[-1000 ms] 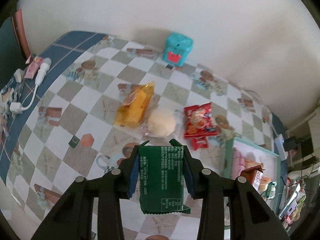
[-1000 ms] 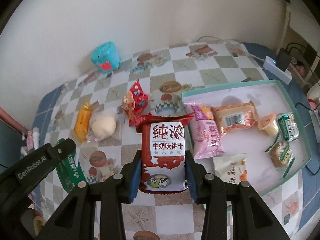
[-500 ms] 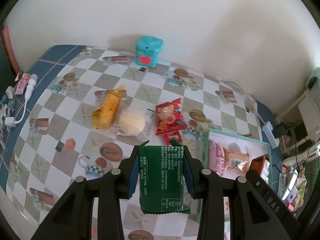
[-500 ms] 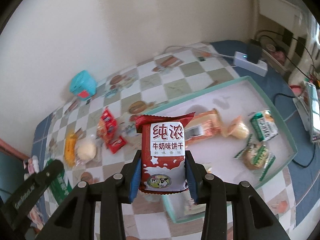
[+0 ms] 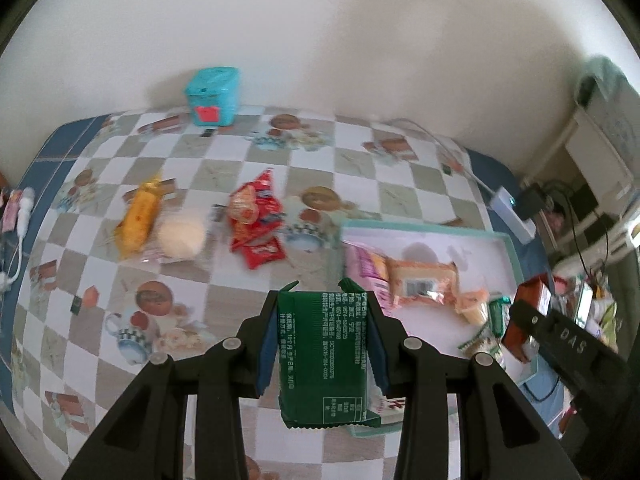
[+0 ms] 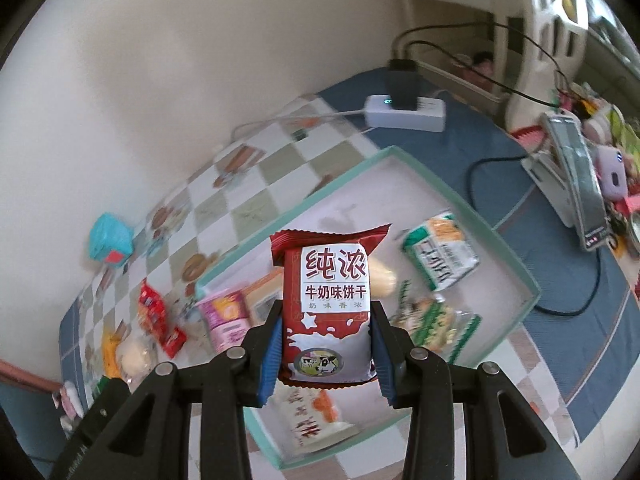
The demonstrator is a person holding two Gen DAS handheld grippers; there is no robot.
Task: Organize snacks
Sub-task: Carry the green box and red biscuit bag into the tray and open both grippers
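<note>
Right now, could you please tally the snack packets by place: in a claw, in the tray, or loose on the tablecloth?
Held: 2 (green packet in left claw, red biscuit packet in right claw)
In the tray: 6
Loose on the tablecloth: 4
Total: 12

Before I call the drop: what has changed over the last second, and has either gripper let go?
Both hands carried their packets sideways toward the teal tray. The right gripper with the red milk-biscuit packet now hangs over the tray; the left gripper with the green packet has reached its near edge. Neither let go. The loose snacks on the checked cloth stayed put.
</note>
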